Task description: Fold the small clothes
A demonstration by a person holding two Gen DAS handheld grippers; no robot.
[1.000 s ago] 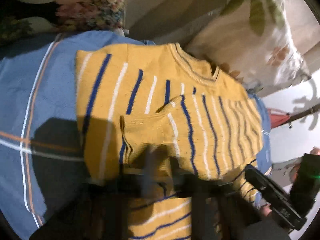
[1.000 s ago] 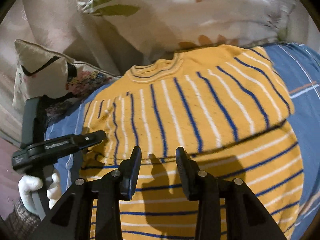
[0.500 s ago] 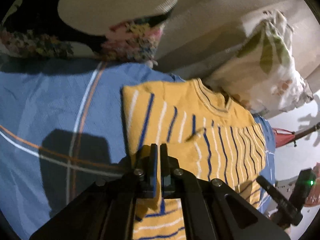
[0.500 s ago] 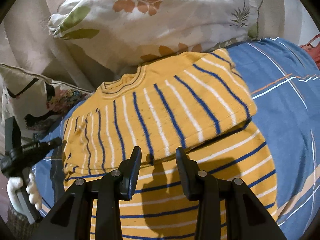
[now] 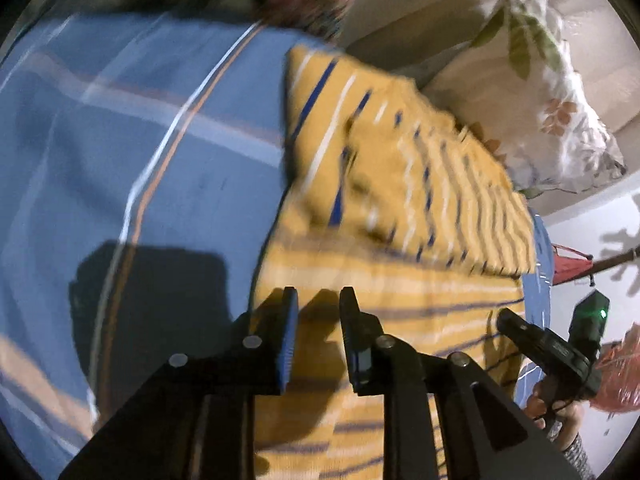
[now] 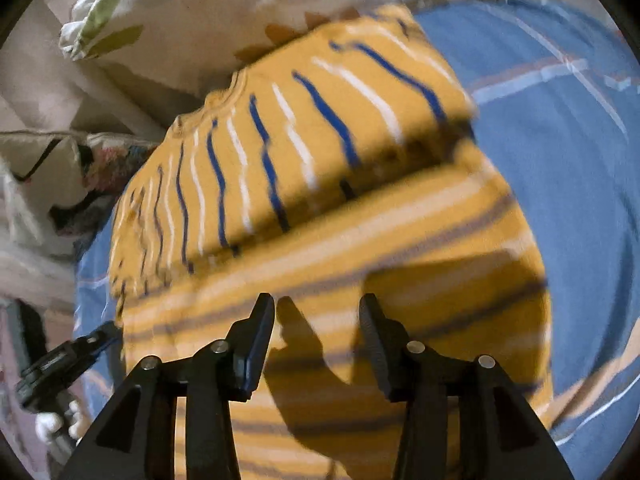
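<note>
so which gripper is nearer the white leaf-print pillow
Right. The right gripper sits over the yellow striped sweater on the side towards the white leaf-print pillow; the left gripper is by the sweater's far edge.

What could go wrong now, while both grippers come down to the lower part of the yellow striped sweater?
1. The left gripper and right gripper, jaws just opening and empty, may pinch only the top layer of the yellow sweater, giving an uneven fold.
2. Lifting the hem could drag the sleeves already folded across the chest out of place.
3. A gripper might also catch the blue bedsheet near the sweater's edge.
</note>
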